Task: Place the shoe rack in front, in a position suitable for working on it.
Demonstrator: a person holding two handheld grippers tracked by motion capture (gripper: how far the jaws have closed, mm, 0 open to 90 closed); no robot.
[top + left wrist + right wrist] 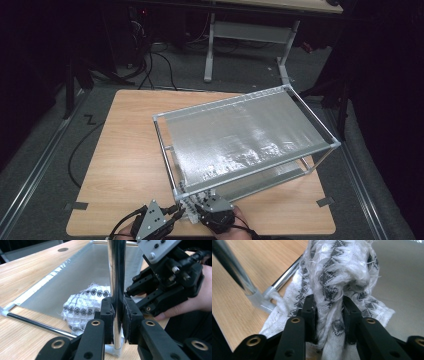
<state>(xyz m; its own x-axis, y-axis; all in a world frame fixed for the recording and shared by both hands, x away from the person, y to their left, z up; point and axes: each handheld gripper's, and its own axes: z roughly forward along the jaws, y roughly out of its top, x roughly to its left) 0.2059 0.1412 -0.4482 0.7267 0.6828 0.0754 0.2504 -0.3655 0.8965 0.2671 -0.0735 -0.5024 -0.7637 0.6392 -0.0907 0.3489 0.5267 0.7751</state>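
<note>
Wooden table (125, 165) w/ a two-tier metal rack (250, 140) set at an angle on it, silver sheet on both shelves. Both hands come in at the near edge, side by side at the rack's near corner.

Left gripper (172, 215): grey plate on top, pointing right twd the corner. Left gripper view: its fingers (107, 315) are clamped tight on the upright chrome post (116, 277), one each side, just above the plastic foot on the table.

Right gripper (200, 205): hand wrapped round the body from below, aimed fwd at the lower shelf. Right gripper view: fingers (308, 312) closed on a bunched fold of white cloth (342, 270) w/ dark diamond pattern. Cloth sits crumpled on the lower shelf at that corner, just beside the post, edge spilling near the foot.
</note>
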